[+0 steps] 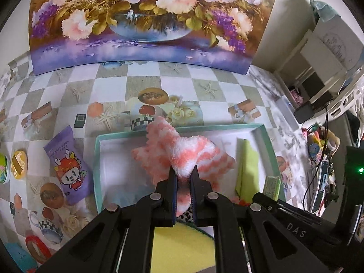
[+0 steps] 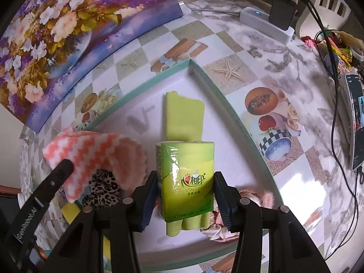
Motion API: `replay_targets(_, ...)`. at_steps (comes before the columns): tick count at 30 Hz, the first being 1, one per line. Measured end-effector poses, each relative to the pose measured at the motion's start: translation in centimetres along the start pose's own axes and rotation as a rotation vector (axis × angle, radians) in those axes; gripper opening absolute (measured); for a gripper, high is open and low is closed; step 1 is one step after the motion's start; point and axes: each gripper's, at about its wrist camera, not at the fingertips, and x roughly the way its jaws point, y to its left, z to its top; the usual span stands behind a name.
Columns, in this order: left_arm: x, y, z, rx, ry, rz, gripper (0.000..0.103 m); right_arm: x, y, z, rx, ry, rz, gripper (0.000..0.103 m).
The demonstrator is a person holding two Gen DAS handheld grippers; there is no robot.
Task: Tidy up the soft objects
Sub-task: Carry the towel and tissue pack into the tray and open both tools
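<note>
My left gripper [image 1: 183,174] is shut on a fluffy pink-and-white striped cloth [image 1: 182,154] and holds it over the teal-rimmed white box [image 1: 269,141]. The cloth also shows in the right wrist view [image 2: 91,145], with the left gripper's finger [image 2: 61,170] under it. My right gripper [image 2: 185,182] is shut on a green tissue pack [image 2: 186,177] above the box [image 2: 213,86]. A folded lime-green cloth [image 2: 182,116] lies in the box beneath the pack; it shows in the left wrist view too [image 1: 248,163]. A leopard-print item [image 2: 102,188] lies in the box.
A purple cartoon pouch [image 1: 68,161] and round tins [image 1: 19,163] lie left of the box. A yellow sponge [image 1: 179,248] sits below my left gripper. A flower painting [image 1: 145,20] stands at the back. A power strip with a charger [image 2: 266,20] and cables sit at the right.
</note>
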Motion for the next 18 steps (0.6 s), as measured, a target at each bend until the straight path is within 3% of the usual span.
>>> replay_targets(5, -1.0, -0.1, 0.3, 0.002, -0.009, 0.025, 0.014, -0.6, 0.4, 0.0, -0.012, -0.005, -0.011, 0.051)
replay_targets(11, -3.2, 0.2, 0.9, -0.011, -0.014, 0.07, 0.038, -1.7, 1.0, 0.1, -0.027, -0.024, -0.019, 0.059)
replay_targets(18, -5.5, 1.9, 1.3, -0.071, -0.008, 0.089, 0.044, -3.2, 2.0, -0.1, -0.058, -0.049, -0.026, 0.06)
